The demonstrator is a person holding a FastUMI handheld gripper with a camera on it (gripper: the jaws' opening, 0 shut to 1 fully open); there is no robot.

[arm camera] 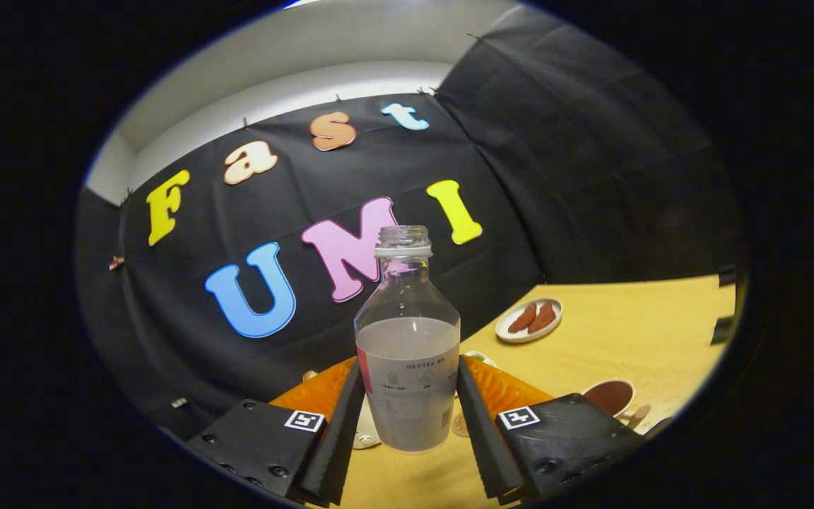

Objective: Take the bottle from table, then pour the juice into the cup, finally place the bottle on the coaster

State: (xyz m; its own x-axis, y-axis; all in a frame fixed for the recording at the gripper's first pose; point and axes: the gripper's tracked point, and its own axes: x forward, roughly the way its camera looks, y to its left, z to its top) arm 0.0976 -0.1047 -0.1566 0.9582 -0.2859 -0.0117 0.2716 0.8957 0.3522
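An orange ribbed mat (311,394) is seen behind the left finger. Between the fingers of the gripper (409,417) stands the clear, uncapped plastic bottle (408,353), partly filled with pale juice and pressed by both fingers on its labelled sides; its base appears at or just above the light wooden table (633,332). Farther right lie a white plate with brown pieces (529,319) and a white cup of dark liquid (610,397). The taking step is judged in hand; next, carrying to the cup and tilting are called for.
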